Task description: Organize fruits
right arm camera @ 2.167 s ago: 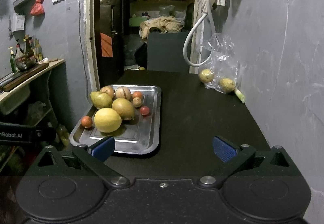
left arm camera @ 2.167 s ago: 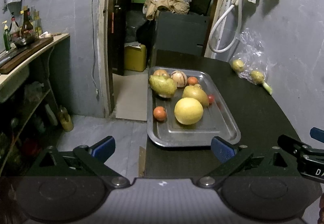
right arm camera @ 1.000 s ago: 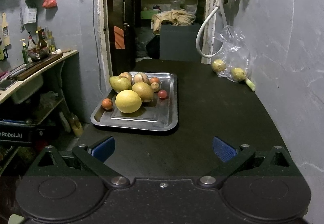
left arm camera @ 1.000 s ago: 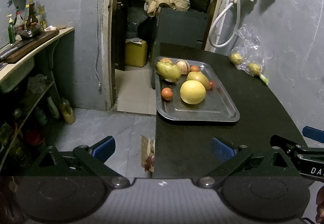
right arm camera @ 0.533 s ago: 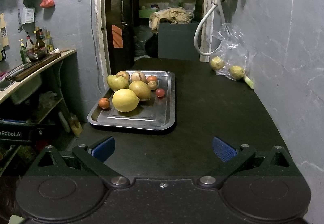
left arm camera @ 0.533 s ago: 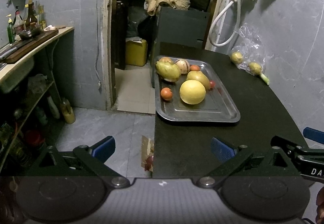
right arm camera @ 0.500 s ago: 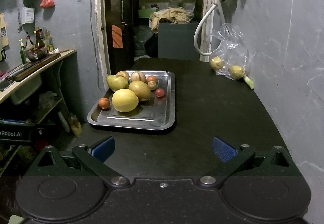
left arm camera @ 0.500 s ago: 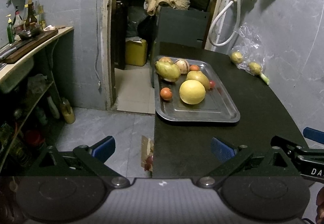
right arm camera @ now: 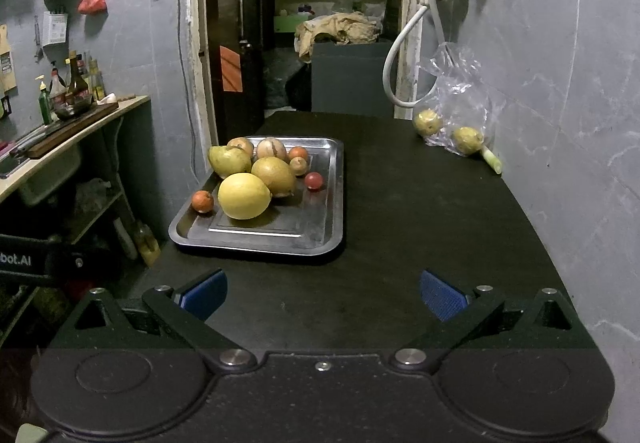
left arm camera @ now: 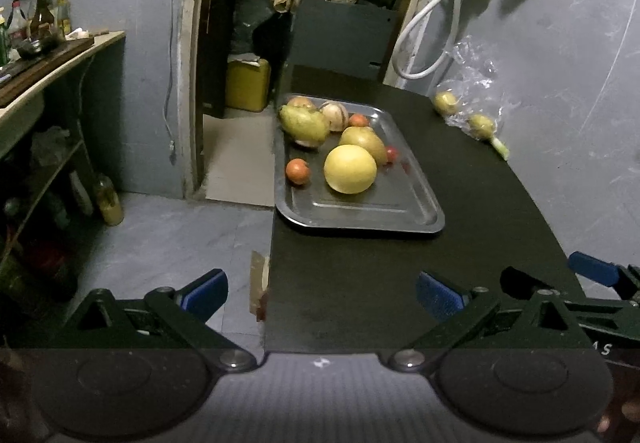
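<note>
A metal tray (left arm camera: 416,221) (right arm camera: 332,203) lies on the black table (left arm camera: 460,283) (right arm camera: 420,211) by its left edge. On it sit a big yellow citrus (left arm camera: 350,169) (right arm camera: 244,195), a green mango (left arm camera: 303,124) (right arm camera: 229,160), a yellowish pear-like fruit (right arm camera: 274,170), a small orange fruit (left arm camera: 297,171) (right arm camera: 202,201), a small red fruit (right arm camera: 313,180) and several more at the back. My left gripper (left arm camera: 322,291) stands open over the table's near left edge. My right gripper (right arm camera: 323,293) is open above the near table, empty.
A clear plastic bag (right arm camera: 456,111) with two yellow fruits (right arm camera: 427,122) lies against the right wall, a white hose (right arm camera: 404,55) above it. A counter with bottles (right arm camera: 76,83) stands at the left. An open doorway (right arm camera: 312,23) lies beyond the table.
Both grippers have drawn back from the tray over the last two seconds, so it looks smaller. In the last half second the left view has shifted slightly. Both stay open.
</note>
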